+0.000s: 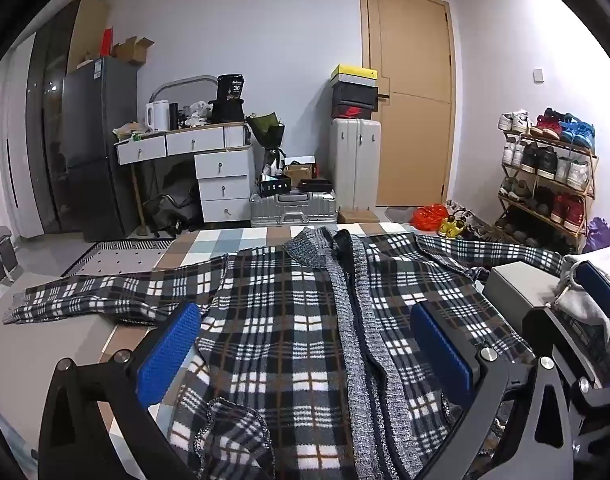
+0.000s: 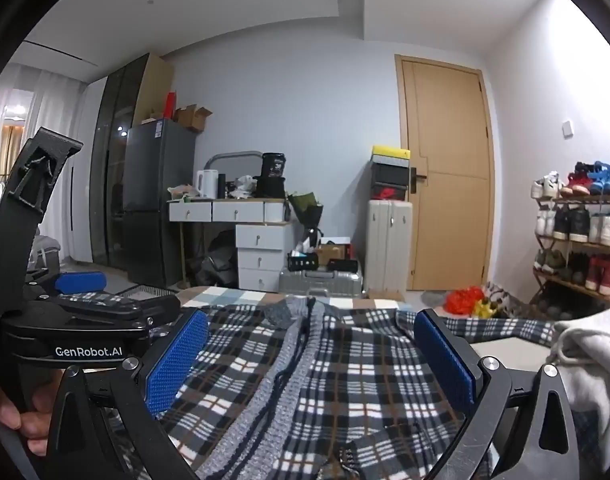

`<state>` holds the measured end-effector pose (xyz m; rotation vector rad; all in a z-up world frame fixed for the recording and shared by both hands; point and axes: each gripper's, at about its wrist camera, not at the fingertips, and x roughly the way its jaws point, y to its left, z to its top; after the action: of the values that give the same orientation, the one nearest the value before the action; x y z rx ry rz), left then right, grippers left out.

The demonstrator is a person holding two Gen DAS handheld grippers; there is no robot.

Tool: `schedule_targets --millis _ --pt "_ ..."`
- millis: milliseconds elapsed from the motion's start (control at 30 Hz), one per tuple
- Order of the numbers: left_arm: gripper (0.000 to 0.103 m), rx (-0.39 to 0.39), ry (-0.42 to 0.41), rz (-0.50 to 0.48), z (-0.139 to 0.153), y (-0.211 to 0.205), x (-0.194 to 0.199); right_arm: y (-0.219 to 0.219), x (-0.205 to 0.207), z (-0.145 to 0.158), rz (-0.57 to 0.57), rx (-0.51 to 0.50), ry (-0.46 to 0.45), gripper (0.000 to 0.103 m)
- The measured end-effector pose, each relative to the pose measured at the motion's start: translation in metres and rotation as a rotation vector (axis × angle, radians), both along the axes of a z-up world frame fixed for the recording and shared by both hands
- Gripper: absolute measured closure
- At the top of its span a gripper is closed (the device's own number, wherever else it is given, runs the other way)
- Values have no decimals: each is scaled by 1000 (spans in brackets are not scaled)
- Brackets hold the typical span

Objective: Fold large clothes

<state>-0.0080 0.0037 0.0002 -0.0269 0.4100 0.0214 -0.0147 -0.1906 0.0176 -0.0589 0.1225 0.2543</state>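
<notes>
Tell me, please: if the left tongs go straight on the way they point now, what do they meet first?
Probably the plaid jacket: the open left tongs tilt down over its front, near the grey knit placket. Depth is unclear.

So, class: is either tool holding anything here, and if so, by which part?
Nothing is held. The left tool and right tool both stand wide open above the plaid jacket, which lies spread flat, ungripped.

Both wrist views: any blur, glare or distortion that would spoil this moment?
Left wrist view: sharp, evenly lit, strong fisheye bending with black corners; the plaid jacket reads clearly. Right wrist view: equally sharp, same curvature, bright washout on the right wall and the curtains; no motion blur in either.
</notes>
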Motion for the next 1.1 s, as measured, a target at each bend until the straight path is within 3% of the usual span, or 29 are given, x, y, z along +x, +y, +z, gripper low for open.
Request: schedule_targets --millis 33,100,600,1100 --pt "1 29 34 -20 -1 -10 9 0 0 0 0 1 2 0" --pt "1 4 45 -34 -1 -4 10 -2 -1 4 1 6 5 0" --pt "1 4 16 -49 7 -6 3 -6 2 0 -9 27 9 0" --pt "1 -12 42 -68 11 -7 0 -9 0 -1 -5 41 19 0"
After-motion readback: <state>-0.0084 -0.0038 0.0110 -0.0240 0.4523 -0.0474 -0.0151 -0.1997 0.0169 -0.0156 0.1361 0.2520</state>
